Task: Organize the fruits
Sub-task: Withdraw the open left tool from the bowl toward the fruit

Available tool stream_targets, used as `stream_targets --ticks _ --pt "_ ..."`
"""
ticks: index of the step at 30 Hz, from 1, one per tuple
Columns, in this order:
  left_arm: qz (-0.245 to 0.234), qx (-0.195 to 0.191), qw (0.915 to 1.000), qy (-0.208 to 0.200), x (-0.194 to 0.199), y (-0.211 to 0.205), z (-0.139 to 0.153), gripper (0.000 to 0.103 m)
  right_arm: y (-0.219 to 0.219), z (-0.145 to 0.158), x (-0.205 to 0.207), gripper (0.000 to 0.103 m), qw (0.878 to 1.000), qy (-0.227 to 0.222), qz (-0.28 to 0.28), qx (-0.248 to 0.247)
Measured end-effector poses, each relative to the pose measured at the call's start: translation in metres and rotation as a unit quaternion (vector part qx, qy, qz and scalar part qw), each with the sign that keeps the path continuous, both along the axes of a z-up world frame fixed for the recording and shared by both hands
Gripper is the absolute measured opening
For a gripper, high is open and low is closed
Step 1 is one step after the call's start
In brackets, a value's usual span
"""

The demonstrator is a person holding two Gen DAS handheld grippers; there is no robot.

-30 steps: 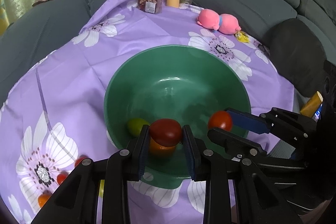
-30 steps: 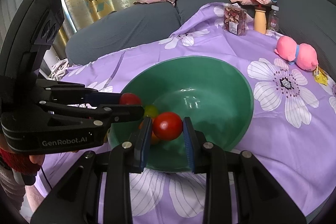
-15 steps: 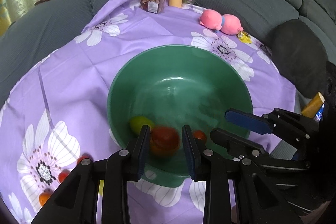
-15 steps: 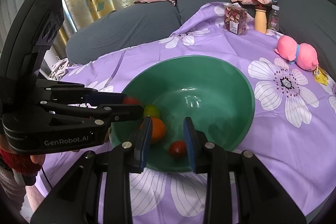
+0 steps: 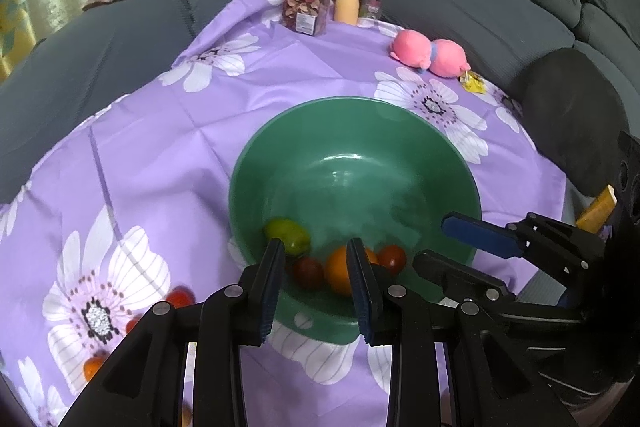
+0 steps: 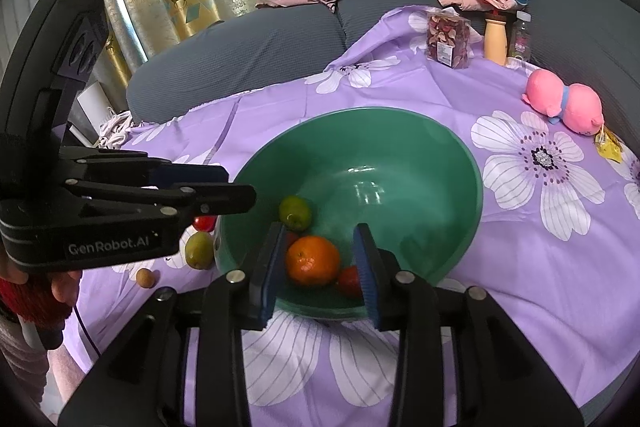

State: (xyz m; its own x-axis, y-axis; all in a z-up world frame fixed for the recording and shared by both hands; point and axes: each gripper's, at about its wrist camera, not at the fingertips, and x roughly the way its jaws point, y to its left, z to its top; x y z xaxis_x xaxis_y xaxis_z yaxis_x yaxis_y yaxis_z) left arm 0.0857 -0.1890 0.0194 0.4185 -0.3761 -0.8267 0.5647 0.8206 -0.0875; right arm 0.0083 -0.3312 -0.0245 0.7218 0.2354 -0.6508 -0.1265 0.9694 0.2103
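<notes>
Right wrist view shows white lettering "GenRobot.AI" on the black body of the left gripper (image 6: 224,187), which reaches in from the left, its tips at the near-left rim of the round green plastic bowl (image 6: 460,163); its jaws stand apart with nothing between them. The right gripper (image 6: 320,263) hangs over the bowl's near edge, jaws spread wide and empty, framing a round orange mandarin (image 6: 313,260) on the bowl floor. Beside the mandarin lie a green lime-like fruit (image 6: 295,212) toward the far left, a small red tomato (image 6: 349,281) touching it on the right, and a second dark red tomato (image 5: 308,271), clearer from the left wrist view. Outside the bowl, just past its left rim, a pale green fruit (image 6: 199,249), a red fruit (image 6: 203,223) and a small tan round fruit (image 6: 145,277) rest on the purple cloth with white flower print (image 6: 540,247). The far half of the bowl is bare. A clear packet of dried red pieces (image 6: 447,39) carries a white label too small to read; next to it stands a tan bottle (image 6: 496,41), and a pink plush toy (image 6: 564,103) lies well off to the right, with open cloth between it and the bowl.
</notes>
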Motion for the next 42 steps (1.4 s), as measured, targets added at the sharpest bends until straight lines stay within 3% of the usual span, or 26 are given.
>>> stream_targets --ticks 3,5,7,13,23,42 --pt "0.009 0.002 1.0000 -0.002 -0.002 0.007 0.001 0.035 0.001 0.001 -0.002 0.043 1.000 0.001 0.000 0.001" --pt "0.019 0.003 0.9998 -0.003 -0.004 0.013 0.002 0.052 0.002 0.002 -0.005 0.047 1.000 0.000 -0.001 0.001" --pt "0.027 0.002 0.9996 -0.003 -0.006 0.018 0.002 0.055 0.003 0.004 -0.008 0.051 1.000 0.000 -0.001 0.001" --pt "0.053 -0.002 0.9986 0.000 -0.015 0.040 0.002 0.055 0.011 0.007 -0.016 0.061 1.000 0.005 0.000 0.000" --pt "0.089 -0.016 0.9959 0.004 -0.033 0.077 0.003 0.064 0.039 0.014 -0.028 0.067 0.999 0.003 0.031 -0.015" --pt "0.138 -0.035 0.9894 0.025 -0.062 0.139 -0.013 0.064 0.085 0.021 -0.040 0.070 0.996 0.010 0.072 -0.047"
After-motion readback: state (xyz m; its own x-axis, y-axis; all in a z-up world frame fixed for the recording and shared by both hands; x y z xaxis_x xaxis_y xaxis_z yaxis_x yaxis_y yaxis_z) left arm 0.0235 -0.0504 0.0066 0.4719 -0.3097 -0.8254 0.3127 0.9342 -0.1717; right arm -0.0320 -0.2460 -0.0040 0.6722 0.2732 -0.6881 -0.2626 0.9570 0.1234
